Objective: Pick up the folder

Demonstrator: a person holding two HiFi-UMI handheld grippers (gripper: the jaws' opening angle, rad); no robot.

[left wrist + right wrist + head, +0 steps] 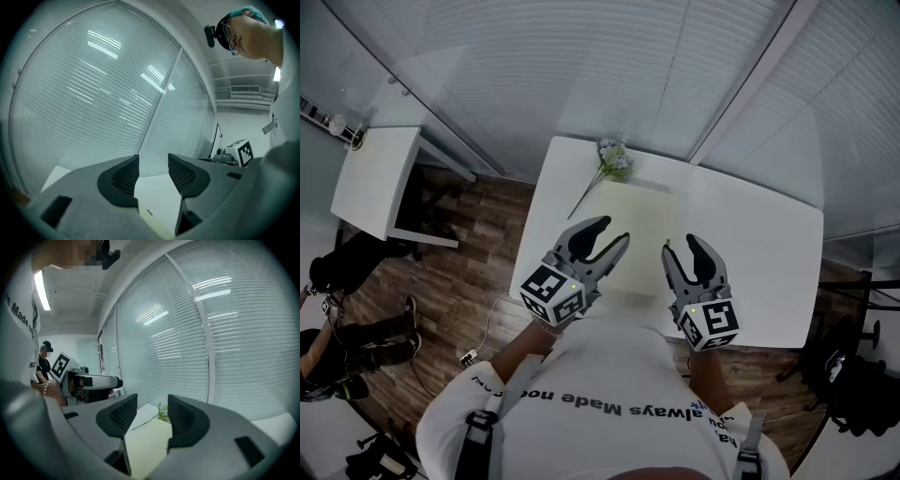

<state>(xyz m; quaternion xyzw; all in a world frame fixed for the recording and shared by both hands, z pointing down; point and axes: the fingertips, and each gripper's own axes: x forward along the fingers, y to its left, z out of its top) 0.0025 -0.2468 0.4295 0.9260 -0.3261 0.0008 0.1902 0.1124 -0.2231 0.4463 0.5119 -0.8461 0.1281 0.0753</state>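
Observation:
A pale yellow-green folder point(636, 234) lies flat on the white table point(769, 253), its near edge close to me. My left gripper point(615, 234) hovers over the folder's near left corner, jaws apart with nothing between them. My right gripper point(681, 247) hangs by the folder's near right edge, also open and empty. In the left gripper view the folder point(157, 201) shows low between the spread fingers of the left gripper point(152, 172). In the right gripper view the folder point(147, 446) lies below and ahead of the right gripper point(152, 416).
A flower sprig point(611, 164) lies on the table just past the folder's far left corner and shows again as the sprig point(162, 413). A smaller white table point(375, 178) stands at the left. A person point(337, 281) sits on the floor at the far left. Blinds close off the far side.

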